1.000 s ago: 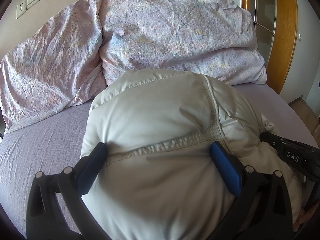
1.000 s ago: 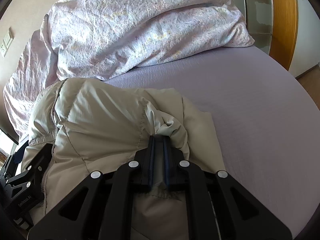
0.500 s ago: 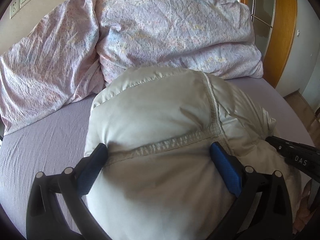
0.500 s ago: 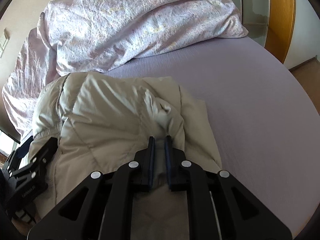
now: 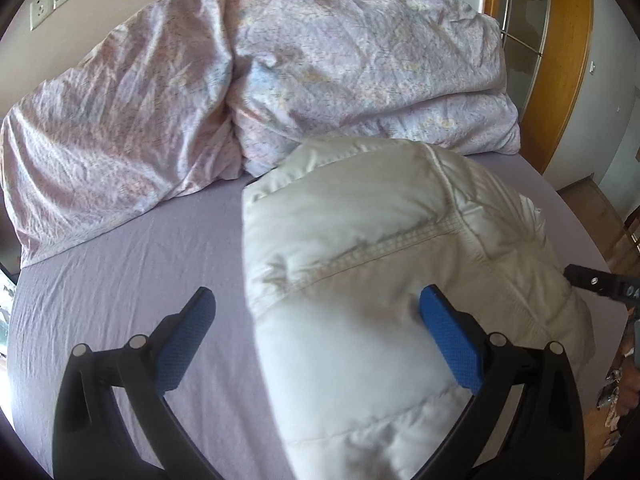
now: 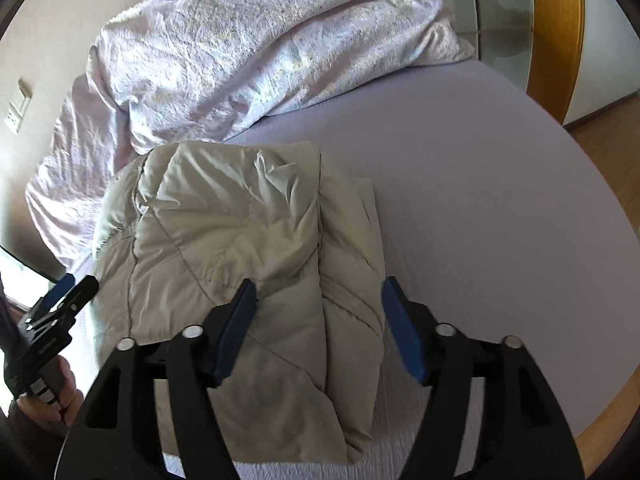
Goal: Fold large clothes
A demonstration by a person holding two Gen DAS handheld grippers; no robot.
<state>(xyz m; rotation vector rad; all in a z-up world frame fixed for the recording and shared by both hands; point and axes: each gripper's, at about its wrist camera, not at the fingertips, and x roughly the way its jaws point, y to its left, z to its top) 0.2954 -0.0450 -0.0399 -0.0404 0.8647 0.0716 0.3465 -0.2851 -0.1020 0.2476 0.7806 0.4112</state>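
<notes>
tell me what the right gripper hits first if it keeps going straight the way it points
Probably the beige jacket: the right gripper is open just over it, with the folded bulk lying straight ahead. Beyond it is the rumpled duvet. Height above the jacket is unclear.

The folded jacket (image 6: 240, 248) lies on the bed (image 6: 460, 200) near its front edge. The duvet (image 5: 320, 72) is heaped along the back edge, just behind the jacket.
</notes>
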